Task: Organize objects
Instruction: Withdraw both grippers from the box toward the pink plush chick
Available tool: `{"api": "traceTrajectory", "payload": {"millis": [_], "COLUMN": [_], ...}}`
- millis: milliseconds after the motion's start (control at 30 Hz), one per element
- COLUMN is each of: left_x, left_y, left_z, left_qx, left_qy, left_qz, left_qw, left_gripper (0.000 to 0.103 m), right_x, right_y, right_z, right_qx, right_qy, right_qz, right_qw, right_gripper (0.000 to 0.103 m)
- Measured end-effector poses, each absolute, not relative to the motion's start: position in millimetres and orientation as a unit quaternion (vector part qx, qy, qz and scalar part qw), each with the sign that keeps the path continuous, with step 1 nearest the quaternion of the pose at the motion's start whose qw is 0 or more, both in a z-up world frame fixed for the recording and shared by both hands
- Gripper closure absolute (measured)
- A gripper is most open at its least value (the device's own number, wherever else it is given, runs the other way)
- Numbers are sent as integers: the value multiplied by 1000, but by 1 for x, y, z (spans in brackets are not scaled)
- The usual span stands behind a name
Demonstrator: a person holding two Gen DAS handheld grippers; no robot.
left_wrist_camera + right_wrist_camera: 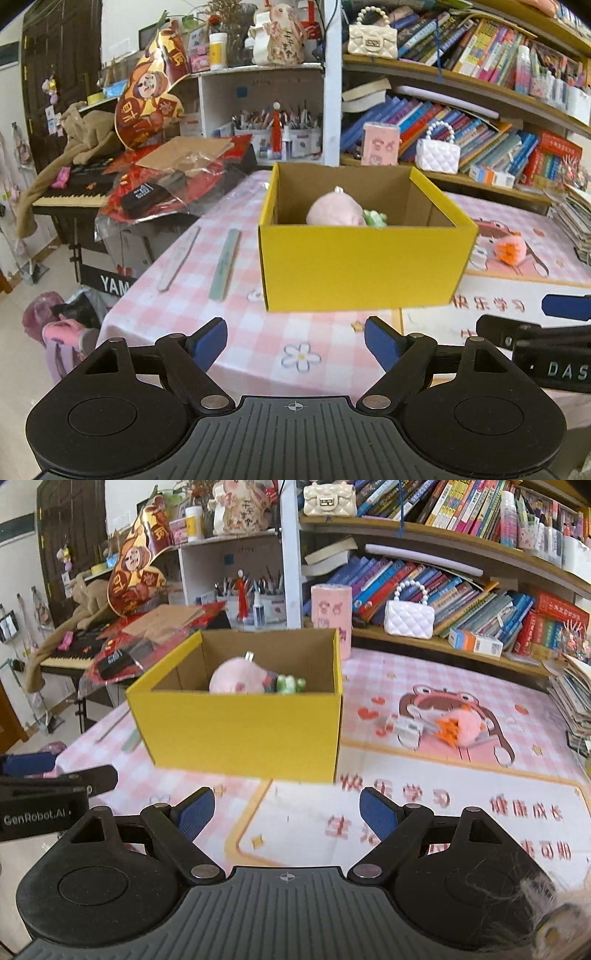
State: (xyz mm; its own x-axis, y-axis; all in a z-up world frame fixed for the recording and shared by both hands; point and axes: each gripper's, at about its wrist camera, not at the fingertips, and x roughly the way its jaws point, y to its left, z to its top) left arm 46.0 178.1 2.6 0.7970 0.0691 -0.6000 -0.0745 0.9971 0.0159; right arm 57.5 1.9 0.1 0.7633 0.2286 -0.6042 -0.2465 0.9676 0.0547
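A yellow box (360, 266) stands open on the pink checked surface (258, 343), a pink plush (334, 212) and a small green toy (375, 218) lying inside against its far wall. To the box's right, well apart from it, a pink-and-orange plush (460, 729) lies on a cartoon mat (424, 812) beside a small white item (406, 731). Two flat sticks (225, 264) rest on the cloth to the box's left. The left tool (295, 343) hovers near the box's front, blue pads wide apart with nothing between them; the right tool (287, 814) hangs over the mat's edge, its jaws likewise spread and empty. Each tool shows at the edge of the other's view. Behind the surface, shelves hold rows of books (461, 602), two small quilted bags (408, 618), pen pots (273, 136) and a keyboard (70, 199) under clutter at left.
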Motion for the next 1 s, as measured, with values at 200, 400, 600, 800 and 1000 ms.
{"api": "traceTrajectory", "payload": {"millis": [200,400,600,800,1000], "left_x": [32,23,22,26,33], "left_y": [169,157,142,116,88], "left_z": [-1,-7,-14,-18,-20], "left_qx": [6,18,25,42,58], "left_qy": [322,329,344,348,348], "left_qz": [18,-6,-30,-66,-105], "left_qw": [946,944,938,934,930], "left_gripper": [14,13,13,10,9], "right_x": [35,17,4,-3,-7], "right_y": [-3,-13,-28,-52,-78], "right_z": [-9,-16,-19,-21,-24], "right_qx": [-11,-4,5,22,36], "right_qy": [331,342,350,356,361], "right_qz": [113,91,60,20,-19], "right_qw": [937,935,935,934,932], "right_gripper": [18,18,18,18,18]}}
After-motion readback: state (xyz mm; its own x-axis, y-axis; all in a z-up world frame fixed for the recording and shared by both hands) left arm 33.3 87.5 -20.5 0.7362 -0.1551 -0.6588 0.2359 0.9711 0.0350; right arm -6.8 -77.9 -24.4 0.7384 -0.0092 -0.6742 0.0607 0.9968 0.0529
